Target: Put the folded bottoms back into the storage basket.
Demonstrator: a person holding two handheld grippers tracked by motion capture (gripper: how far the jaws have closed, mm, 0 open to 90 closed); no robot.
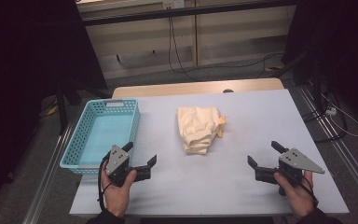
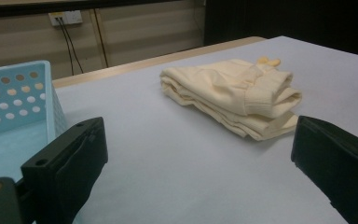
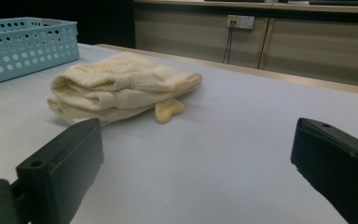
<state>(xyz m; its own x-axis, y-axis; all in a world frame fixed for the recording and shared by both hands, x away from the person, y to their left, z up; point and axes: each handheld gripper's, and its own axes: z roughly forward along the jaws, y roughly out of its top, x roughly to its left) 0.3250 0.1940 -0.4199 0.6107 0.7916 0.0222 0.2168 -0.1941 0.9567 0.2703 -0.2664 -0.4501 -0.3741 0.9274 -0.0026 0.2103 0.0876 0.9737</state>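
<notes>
A folded cream garment (image 1: 198,129) lies in the middle of the pale table (image 1: 242,186); I also see it ahead in the left gripper view (image 2: 235,93) and in the right gripper view (image 3: 116,88). My left gripper (image 1: 140,155) rests near the front left, beside the basket, open with nothing between its jaws. My right gripper (image 1: 264,153) sits at the front right, open and holding nothing. Both point toward the garment from a short distance and neither touches it.
A light blue perforated basket (image 1: 81,135) stands at the table's left edge, with nothing inside it. Beyond the far edge are a wooden strip, cables (image 1: 177,56) on the floor and dark stands at both sides.
</notes>
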